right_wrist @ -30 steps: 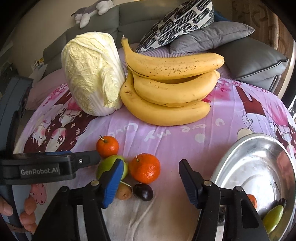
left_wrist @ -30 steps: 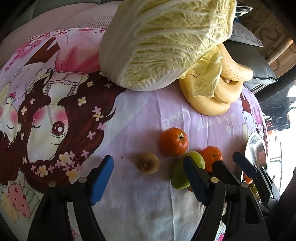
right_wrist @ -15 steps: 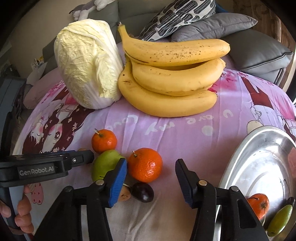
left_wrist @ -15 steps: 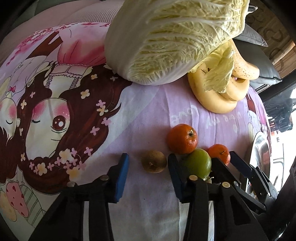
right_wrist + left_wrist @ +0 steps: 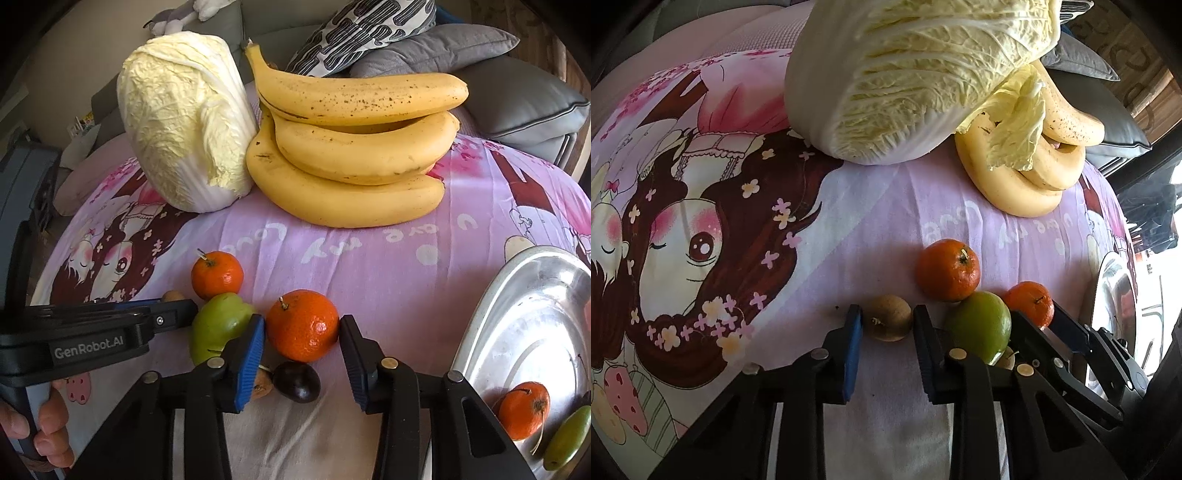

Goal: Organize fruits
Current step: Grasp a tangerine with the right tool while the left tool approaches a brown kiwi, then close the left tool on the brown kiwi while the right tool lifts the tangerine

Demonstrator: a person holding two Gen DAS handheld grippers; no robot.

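Observation:
My left gripper has its jaws narrowed around a small brown fruit on the printed cloth, pads touching or nearly touching it. To its right lie a tangerine, a green fruit and a second tangerine. My right gripper is open with its jaws on both sides of a tangerine, a small gap on the right side. A dark plum and a brown fruit lie below it, a green fruit and another tangerine to the left.
A steel bowl at the right holds a tangerine and a small green fruit. A napa cabbage and a bunch of bananas lie at the back. Grey cushions lie behind.
My left gripper has narrowed from wide open and moved in around the small brown fruit. My right gripper has moved forward and narrowed around the tangerine.

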